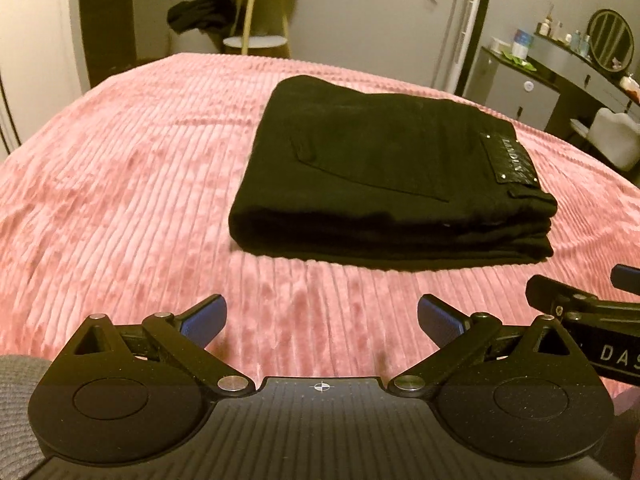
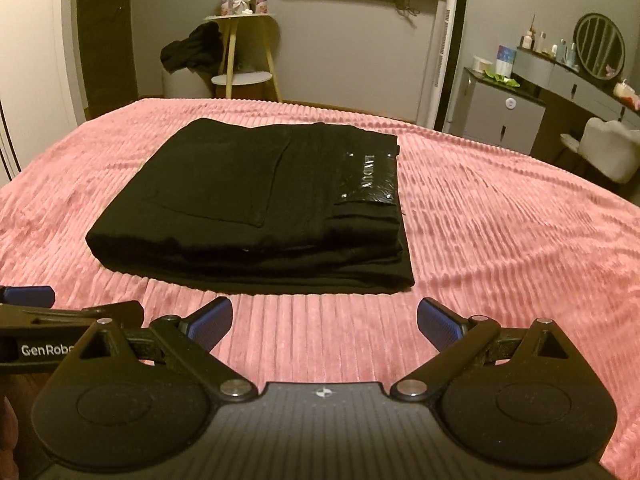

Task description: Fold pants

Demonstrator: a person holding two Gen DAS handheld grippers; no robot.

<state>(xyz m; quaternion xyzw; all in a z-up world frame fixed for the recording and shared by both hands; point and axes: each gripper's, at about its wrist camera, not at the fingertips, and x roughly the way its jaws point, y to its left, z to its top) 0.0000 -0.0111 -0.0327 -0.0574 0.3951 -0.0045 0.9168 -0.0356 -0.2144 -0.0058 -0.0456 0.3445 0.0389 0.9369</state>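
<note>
The left gripper (image 1: 322,320) hangs low over the pink ribbed bedspread (image 1: 120,168), its blue-padded fingers (image 1: 204,318) spread wide with nothing between them. In the right wrist view a strip of this tool's body shows at the left edge, printed in white "GenRobo", the rest cut off by the right tool's own frame. The right gripper (image 2: 324,320) sits just beside it, jaws equally wide apart and empty; in the left wrist view its side shows at the right edge with the letters "DAS" before the frame ends.

Ahead of both tongs, apart from their tips, lie the black pants (image 2: 248,200), folded into a compact, squarish stack of several layers on the bedspread. They sit ahead and to the right of the left tool, ahead and slightly left of the right one. A back pocket faces up. On the waistband at the stack's right end is a glossy black patch (image 2: 368,178) with small metal studs at its corners and pale lettering that seems to read "LANDUN", though it is turned sideways and not sharp.
</note>
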